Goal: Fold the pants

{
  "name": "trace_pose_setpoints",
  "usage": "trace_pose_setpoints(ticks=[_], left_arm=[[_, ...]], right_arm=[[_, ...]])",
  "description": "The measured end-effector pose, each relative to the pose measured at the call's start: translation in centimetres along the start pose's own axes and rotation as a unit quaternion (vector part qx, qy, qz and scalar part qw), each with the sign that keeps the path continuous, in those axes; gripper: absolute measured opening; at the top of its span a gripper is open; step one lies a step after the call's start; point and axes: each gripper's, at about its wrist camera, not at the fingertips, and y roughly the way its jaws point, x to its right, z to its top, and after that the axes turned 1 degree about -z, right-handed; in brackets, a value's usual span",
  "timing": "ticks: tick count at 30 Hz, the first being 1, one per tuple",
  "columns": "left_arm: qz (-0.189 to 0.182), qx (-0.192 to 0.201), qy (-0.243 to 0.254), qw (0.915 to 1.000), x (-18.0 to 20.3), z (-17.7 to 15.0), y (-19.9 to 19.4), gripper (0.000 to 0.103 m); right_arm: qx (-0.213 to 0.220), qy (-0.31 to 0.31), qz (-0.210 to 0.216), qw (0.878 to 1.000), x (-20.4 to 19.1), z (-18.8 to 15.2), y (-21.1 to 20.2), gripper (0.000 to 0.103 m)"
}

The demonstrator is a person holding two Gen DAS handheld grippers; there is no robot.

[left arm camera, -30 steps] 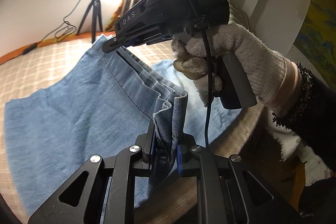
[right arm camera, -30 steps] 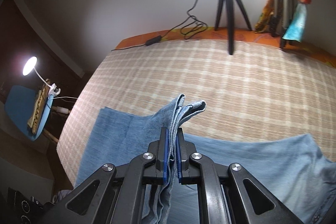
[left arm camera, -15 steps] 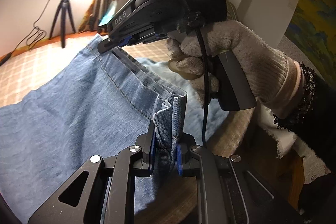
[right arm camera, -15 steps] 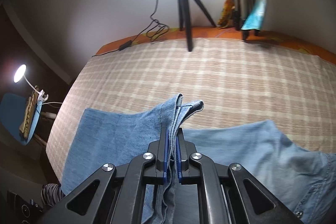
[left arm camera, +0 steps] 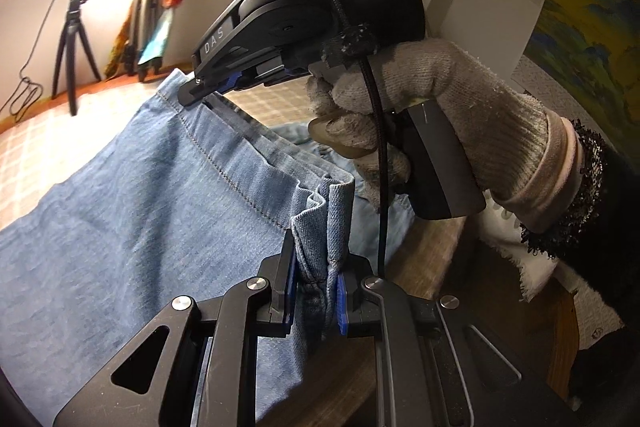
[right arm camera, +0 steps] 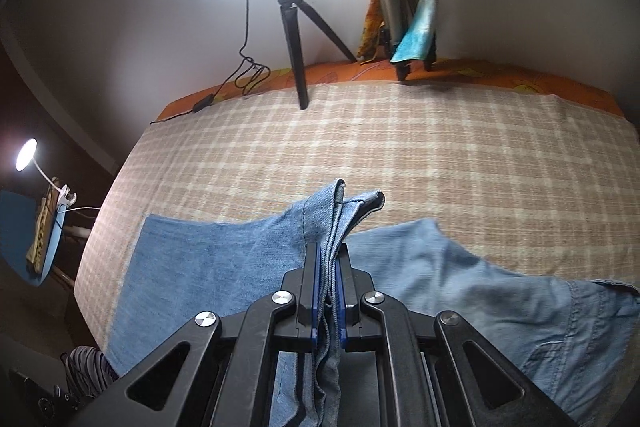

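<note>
Light blue denim pants [left arm camera: 120,227] lie on a checked cloth, partly lifted by a hemmed edge. My left gripper [left arm camera: 316,267] is shut on a bunched corner of that edge. My right gripper [left arm camera: 192,93], held in a gloved hand, shows in the left wrist view shut on the other end of the same edge, which runs taut between the two. In the right wrist view my right gripper [right arm camera: 327,267] clamps several denim layers that stick up past the fingers; the rest of the pants [right arm camera: 460,283] spreads left and right on the cloth.
The checked cloth [right arm camera: 400,147] covers a table with an orange border at the back. A ring light on a black tripod [right arm camera: 296,39] and a second stand with hanging cloths [right arm camera: 408,7] are at the far edge. A wooden table edge [left arm camera: 432,243] is at right.
Both grippers have carried the held edge to the right and forward over the pants. The ring light and tripod have shifted left in both views. The grips have not changed.
</note>
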Motion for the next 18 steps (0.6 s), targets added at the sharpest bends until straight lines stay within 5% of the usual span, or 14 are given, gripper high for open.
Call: trace_pose_setpoints(ticks=[18], left_arm=[[-0.048, 0.002, 0.037, 0.9982, 4.3, 2.8, 5.0, 0.014]], right_arm=[[0.02, 0.03, -0.051, 0.998, 8.1, -1.3, -4.6, 0.004]])
